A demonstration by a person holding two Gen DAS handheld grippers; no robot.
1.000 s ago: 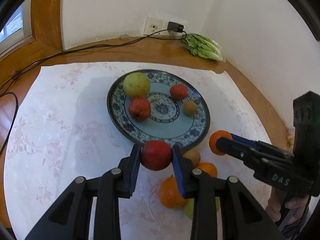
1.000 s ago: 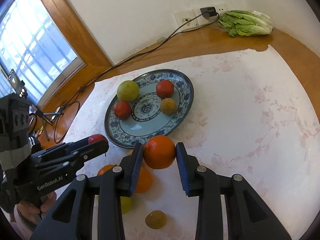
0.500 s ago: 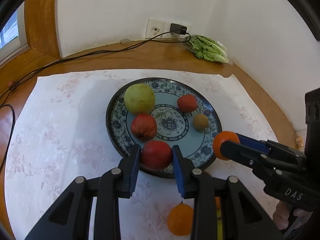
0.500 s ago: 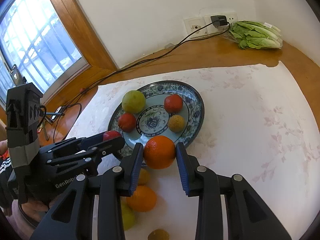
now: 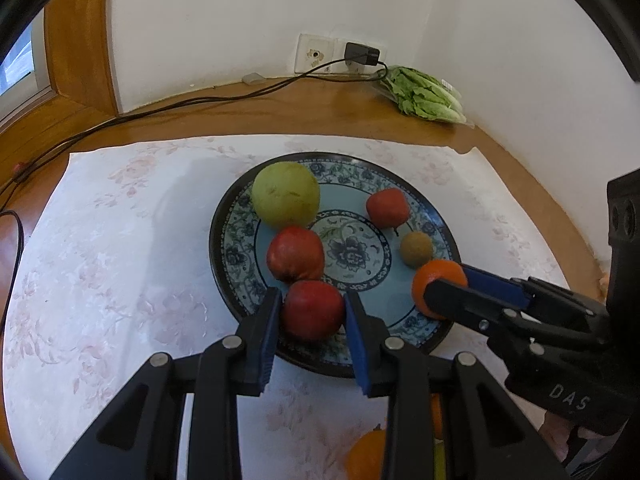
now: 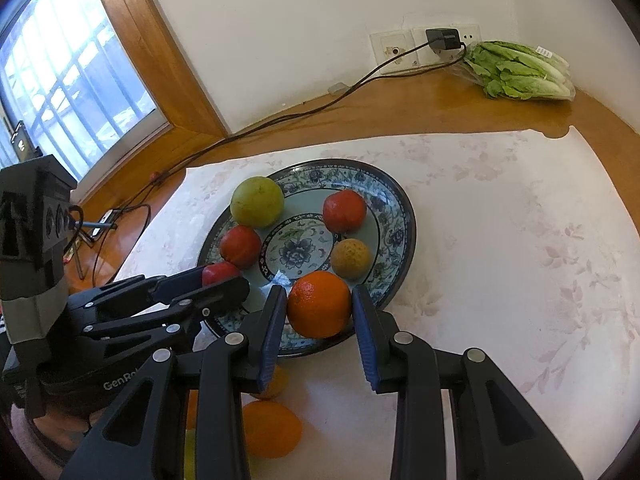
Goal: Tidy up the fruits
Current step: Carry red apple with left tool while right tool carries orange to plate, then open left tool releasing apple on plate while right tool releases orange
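Observation:
My left gripper (image 5: 312, 312) is shut on a red apple (image 5: 313, 309) over the near rim of the blue patterned plate (image 5: 236, 272). My right gripper (image 6: 319, 306) is shut on an orange (image 6: 319, 304) over the plate's near edge (image 6: 404, 264); that orange also shows in the left wrist view (image 5: 438, 284). On the plate lie a green pear (image 5: 286, 194), a red apple (image 5: 295, 254), a red tomato (image 5: 387, 208) and a small brown fruit (image 5: 417, 249). More oranges (image 6: 272, 428) lie on the cloth below the grippers.
A white flowered cloth (image 5: 100, 260) covers the wooden table. A bag of lettuce (image 6: 520, 70) lies at the back right by the wall socket (image 6: 440, 40). A black cable (image 6: 280, 120) runs along the back. A window (image 6: 60, 80) is at the left.
Both grippers moved forward with their fruit, from above the loose fruit on the cloth to over the plate's near rim.

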